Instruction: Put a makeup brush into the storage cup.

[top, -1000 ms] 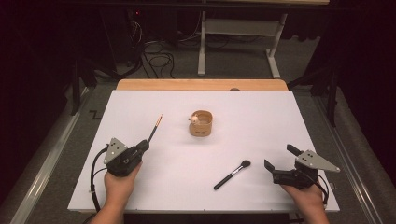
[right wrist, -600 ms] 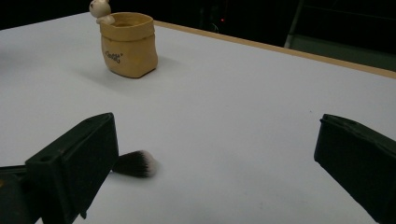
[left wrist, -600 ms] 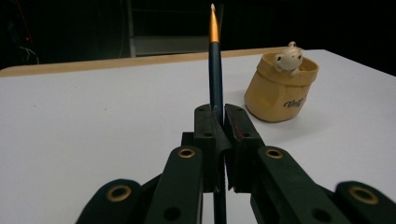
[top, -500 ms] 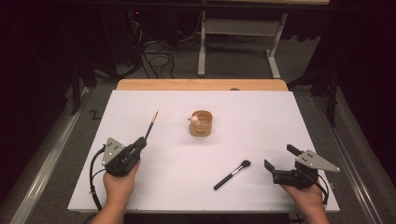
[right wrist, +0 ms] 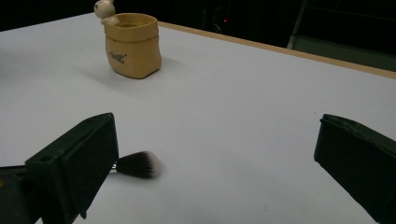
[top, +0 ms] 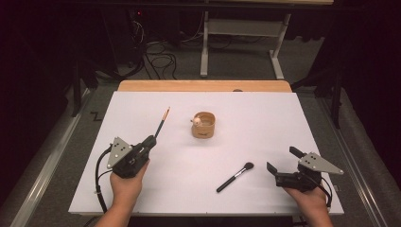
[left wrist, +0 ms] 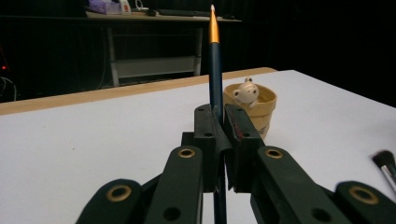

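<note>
Pencil (left wrist: 215,70) in left gripper (left wrist: 219,140), mid-table

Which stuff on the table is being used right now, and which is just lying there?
Being used:
- thin brush, clamped upright between the left gripper jaws
- yellow pot with a little figure on its rim, probably where the brush goes

Just lying about:
- fluffy makeup brush, flat on the white table, untouched
- right gripper, open and holding nothing
</note>
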The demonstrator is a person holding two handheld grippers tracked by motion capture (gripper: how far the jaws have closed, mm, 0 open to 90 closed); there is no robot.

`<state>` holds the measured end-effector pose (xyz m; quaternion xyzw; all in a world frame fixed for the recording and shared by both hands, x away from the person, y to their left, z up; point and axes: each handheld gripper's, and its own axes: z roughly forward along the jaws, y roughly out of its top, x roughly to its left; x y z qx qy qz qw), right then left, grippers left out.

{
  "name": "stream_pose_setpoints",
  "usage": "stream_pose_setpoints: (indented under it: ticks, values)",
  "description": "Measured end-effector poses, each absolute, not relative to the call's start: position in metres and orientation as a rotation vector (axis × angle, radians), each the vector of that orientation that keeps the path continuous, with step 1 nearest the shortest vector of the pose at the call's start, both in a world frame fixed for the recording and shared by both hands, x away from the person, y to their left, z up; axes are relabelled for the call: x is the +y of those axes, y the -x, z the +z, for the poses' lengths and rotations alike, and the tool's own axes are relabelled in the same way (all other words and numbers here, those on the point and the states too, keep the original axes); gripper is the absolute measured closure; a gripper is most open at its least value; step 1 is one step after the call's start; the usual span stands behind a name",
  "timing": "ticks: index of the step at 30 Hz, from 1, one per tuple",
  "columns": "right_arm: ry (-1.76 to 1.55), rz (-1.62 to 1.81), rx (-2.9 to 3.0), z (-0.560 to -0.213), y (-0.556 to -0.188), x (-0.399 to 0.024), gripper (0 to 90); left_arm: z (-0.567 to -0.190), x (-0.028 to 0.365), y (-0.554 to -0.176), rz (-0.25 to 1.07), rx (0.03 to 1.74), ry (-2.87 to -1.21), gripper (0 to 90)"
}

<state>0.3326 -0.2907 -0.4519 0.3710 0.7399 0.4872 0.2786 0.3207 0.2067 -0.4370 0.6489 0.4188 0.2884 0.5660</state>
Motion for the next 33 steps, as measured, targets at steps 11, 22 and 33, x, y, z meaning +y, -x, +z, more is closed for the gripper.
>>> stream_pose_setpoints:
  ticks: [11, 22, 33]
  values:
    - [-0.985, 1.406, 2.019, -0.445, -0.328, -0.278, 2.3, -0.439, 0.179, -0.317, 0.585, 0.889, -1.541, 84.5]
    - [-0.934, 1.512, 2.059, -0.437, -0.322, -0.255, 6.2, -0.446, 0.161, -0.307, 0.506, 0.805, -1.554, 84.5]
    - [-0.888, 1.594, 2.144, -0.426, -0.331, -0.217, 17.2, -0.447, 0.151, -0.301, 0.493, 0.771, -1.563, 84.5]
